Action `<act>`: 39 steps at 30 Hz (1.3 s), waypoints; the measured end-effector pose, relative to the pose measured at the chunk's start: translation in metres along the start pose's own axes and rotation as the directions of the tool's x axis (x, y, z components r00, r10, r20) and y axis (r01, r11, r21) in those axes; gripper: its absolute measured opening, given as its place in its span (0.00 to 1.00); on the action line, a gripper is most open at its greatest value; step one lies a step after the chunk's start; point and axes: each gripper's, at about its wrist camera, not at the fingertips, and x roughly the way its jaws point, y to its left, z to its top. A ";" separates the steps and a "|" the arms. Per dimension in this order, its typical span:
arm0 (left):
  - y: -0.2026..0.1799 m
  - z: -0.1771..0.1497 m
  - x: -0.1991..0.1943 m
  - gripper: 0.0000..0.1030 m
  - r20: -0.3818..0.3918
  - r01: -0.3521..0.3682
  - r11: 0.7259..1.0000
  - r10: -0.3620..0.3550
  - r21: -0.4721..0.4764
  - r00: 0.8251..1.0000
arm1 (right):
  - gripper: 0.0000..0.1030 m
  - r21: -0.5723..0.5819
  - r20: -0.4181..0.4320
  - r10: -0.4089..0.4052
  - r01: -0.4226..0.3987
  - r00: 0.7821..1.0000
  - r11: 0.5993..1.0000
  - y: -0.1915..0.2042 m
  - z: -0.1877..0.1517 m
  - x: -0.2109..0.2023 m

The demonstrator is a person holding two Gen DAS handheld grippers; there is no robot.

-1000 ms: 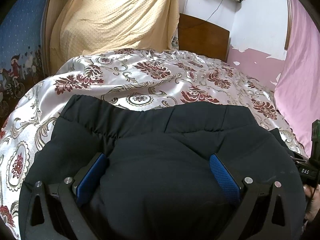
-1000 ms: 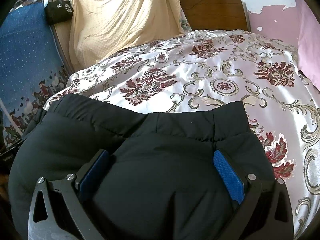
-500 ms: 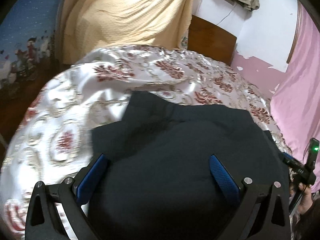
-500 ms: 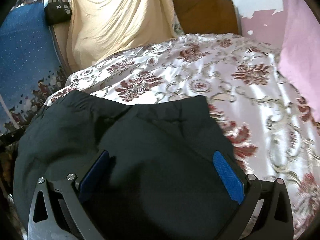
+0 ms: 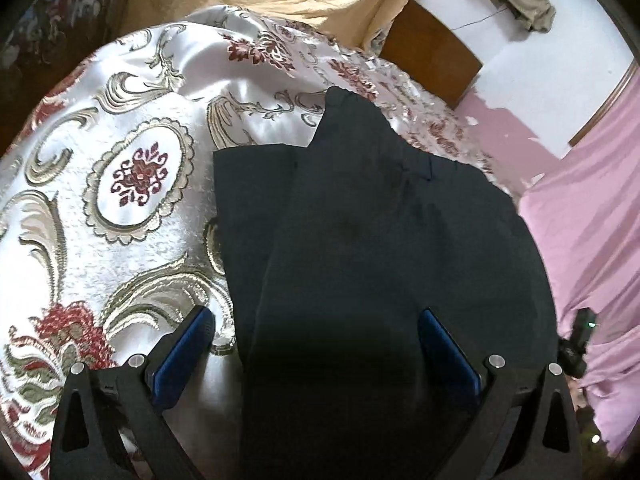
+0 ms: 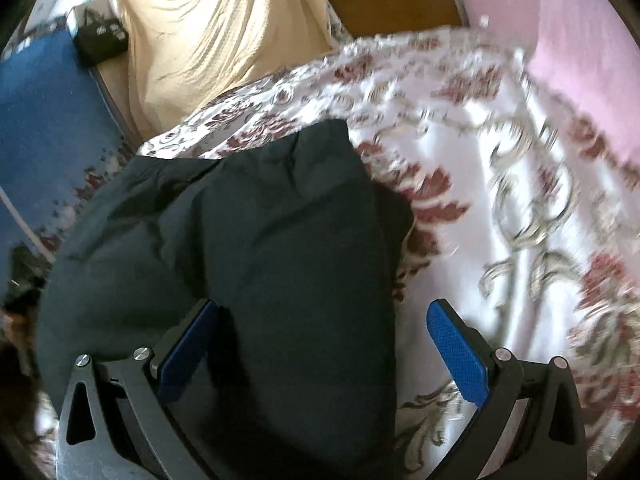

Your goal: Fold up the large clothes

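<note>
Now the dark garment (image 5: 380,248) lies bunched on the floral bedspread (image 5: 132,184), folded over on itself — one layer sits on another along its left edge in the left wrist view. The left gripper (image 5: 316,340) hangs over it with fingers spread wide, gripping nothing. The right gripper (image 6: 320,332) is likewise wide apart — its left pad (image 6: 188,344) over the fabric, the other above the bedspread. Beyond, a yellow cloth (image 6: 208,40), a wooden headboard (image 5: 428,60) and a pink curtain (image 5: 592,220).

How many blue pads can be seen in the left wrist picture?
2. One pad is lower left over the bedspread; the other pad is lower right against the black garment.
</note>
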 end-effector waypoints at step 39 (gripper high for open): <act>-0.063 -0.004 0.046 1.00 -0.069 -0.011 0.992 0.020 0.126 0.997 | 0.99 0.161 -0.190 0.261 -0.232 0.946 0.959 0.023 0.005 0.073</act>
